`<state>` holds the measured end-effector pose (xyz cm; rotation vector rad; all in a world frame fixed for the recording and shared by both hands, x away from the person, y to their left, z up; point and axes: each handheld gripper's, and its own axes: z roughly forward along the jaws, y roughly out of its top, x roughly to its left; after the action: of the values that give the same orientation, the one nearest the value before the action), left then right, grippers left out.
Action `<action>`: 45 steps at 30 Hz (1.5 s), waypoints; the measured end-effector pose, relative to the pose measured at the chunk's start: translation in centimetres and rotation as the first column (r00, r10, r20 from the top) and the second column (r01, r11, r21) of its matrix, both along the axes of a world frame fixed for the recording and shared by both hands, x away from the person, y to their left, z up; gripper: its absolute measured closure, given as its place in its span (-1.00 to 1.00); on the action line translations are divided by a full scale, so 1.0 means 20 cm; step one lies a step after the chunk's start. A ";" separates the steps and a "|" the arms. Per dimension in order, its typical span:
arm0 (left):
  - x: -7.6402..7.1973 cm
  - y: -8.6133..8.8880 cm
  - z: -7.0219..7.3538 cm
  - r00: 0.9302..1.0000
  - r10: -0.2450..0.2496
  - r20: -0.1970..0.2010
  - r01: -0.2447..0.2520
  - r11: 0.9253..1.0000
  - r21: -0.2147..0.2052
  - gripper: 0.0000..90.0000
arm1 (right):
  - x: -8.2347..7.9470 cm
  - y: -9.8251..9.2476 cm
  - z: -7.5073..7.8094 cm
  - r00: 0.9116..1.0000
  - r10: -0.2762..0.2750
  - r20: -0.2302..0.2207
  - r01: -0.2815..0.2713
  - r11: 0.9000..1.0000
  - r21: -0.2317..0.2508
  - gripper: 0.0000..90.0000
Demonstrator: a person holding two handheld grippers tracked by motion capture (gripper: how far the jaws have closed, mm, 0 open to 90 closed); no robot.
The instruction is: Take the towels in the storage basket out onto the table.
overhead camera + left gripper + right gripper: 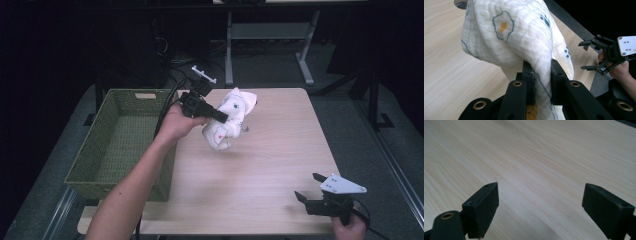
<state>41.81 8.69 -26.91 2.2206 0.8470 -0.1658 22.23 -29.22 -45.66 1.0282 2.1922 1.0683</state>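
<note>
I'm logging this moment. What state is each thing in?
Cloth: bunched, lifted off the table, pinched.
Left gripper: shut on the cloth.
Right gripper: open, nothing between its jaws, low over the table.
Basket: upright, nothing visible inside.

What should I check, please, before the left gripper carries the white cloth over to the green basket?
1. Grip on the cloth: ok. The left gripper is shut on the white cloth, with fabric pinched between both pads.
2. Cloth clear of the table: ok. In the high view the cloth hangs above the wood and casts a shadow beneath.
3. Basket ready: ok. The green basket sits open at the table's left edge, with nothing inside as far as it shows.
4. Right gripper out of the way: ok. The right gripper is open at the near right corner, holding nothing.
5. Cable snag near the basket rim: cannot tell.
</note>
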 end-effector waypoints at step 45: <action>0.13 -0.41 -0.39 0.999 0.036 -0.025 -0.031 0.981 0.193 0.73 | 0.00 -0.01 0.01 1.000 -0.001 0.008 0.001 1.000 0.008 -0.70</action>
<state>44.31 0.56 -34.77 2.3873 0.9505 -0.1025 22.23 -29.48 -45.56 1.0272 2.1825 1.0795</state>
